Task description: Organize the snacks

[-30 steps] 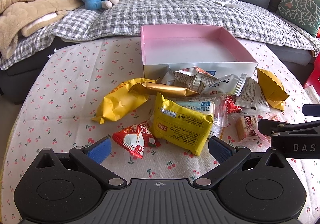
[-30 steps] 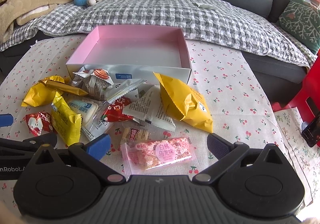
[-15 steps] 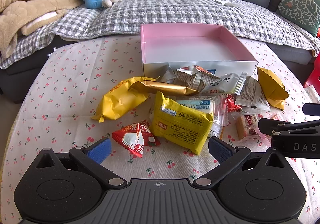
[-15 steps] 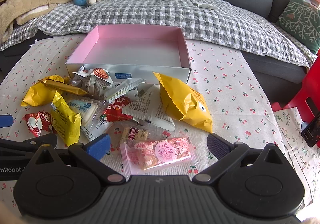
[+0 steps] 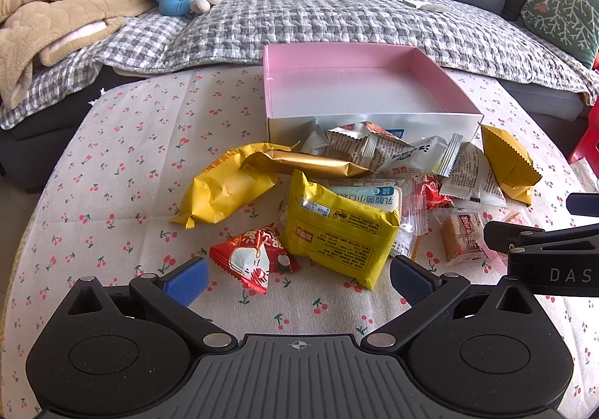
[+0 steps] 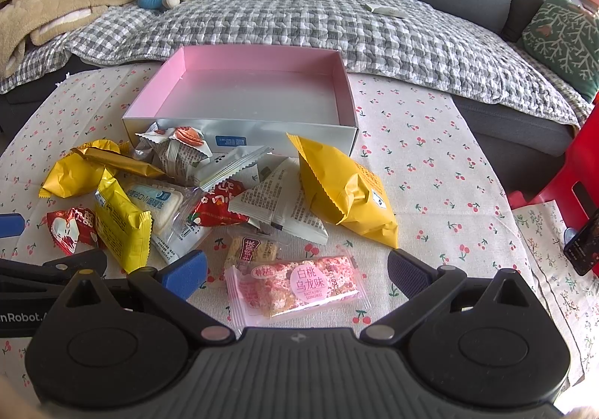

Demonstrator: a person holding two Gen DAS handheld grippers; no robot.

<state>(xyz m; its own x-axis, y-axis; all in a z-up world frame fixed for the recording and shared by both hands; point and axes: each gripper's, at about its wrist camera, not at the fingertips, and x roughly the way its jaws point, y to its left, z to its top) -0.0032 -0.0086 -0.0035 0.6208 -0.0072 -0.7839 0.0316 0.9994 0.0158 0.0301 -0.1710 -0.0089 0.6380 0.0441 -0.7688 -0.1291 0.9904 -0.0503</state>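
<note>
Pink-lined box (image 6: 342,82) sits empty behind crinkled foil snack packets (image 5: 337,235).

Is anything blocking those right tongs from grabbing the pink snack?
Nothing visible. The pink snack lies flat on the cloth, alone between the open right tongs. A small biscuit sits just behind it, not in the way.

black ribbed claw (image 5: 297,278) bodies — blue pads (image 5: 185,278), silver screws, white lettering

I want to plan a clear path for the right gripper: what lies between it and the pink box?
In the right wrist view, the right gripper sits over a pink snack bar; beyond lie white packets and a yellow bag, then the pink box.
</note>
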